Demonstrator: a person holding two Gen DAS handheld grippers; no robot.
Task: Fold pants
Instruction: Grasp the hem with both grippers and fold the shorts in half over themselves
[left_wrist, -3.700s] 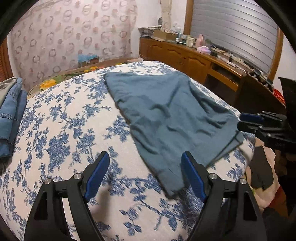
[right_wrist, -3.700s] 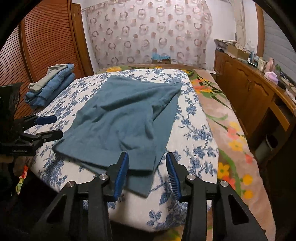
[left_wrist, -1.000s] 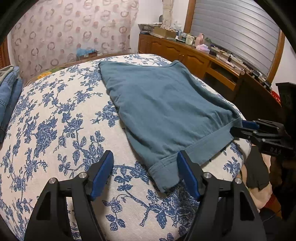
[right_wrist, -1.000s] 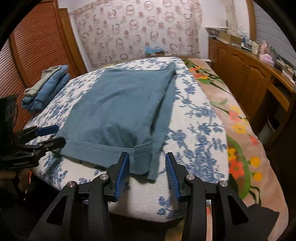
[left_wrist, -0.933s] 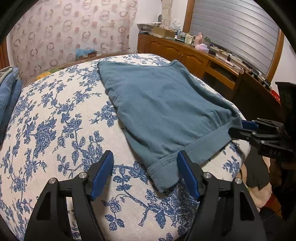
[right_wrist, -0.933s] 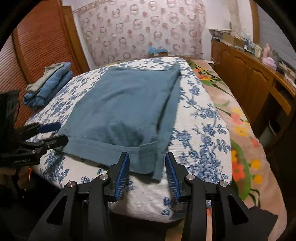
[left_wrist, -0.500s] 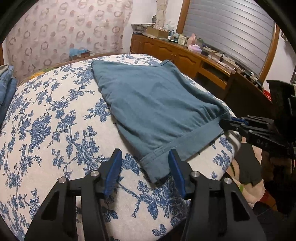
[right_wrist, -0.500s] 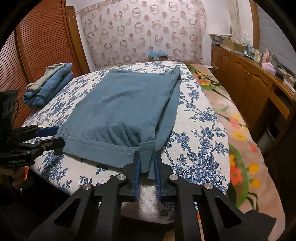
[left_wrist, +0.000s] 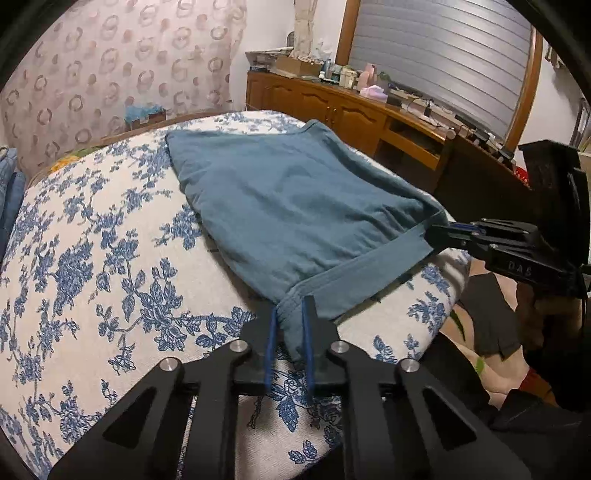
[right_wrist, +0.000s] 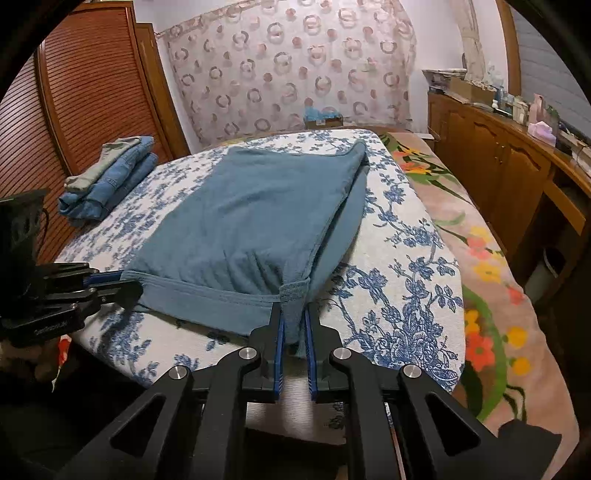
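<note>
Right wrist view, folded jeans (right_wrist: 107, 173) beside pants (right_wrist: 251, 221)

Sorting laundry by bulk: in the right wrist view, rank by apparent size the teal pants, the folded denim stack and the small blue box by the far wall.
1. Teal pants, largest.
2. Folded denim stack.
3. Small blue box, smallest, though it lies farthest, so true size is unsure.

The left gripper (left_wrist: 289, 325) is pinching one hem corner of teal pants (left_wrist: 295, 206) lying on a floral bed (left_wrist: 92, 258); the right gripper (left_wrist: 439, 234) is gripping the other.

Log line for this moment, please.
fold pants | left gripper shut on pants hem corner | right gripper closing on other corner | pants flat on bed
</note>
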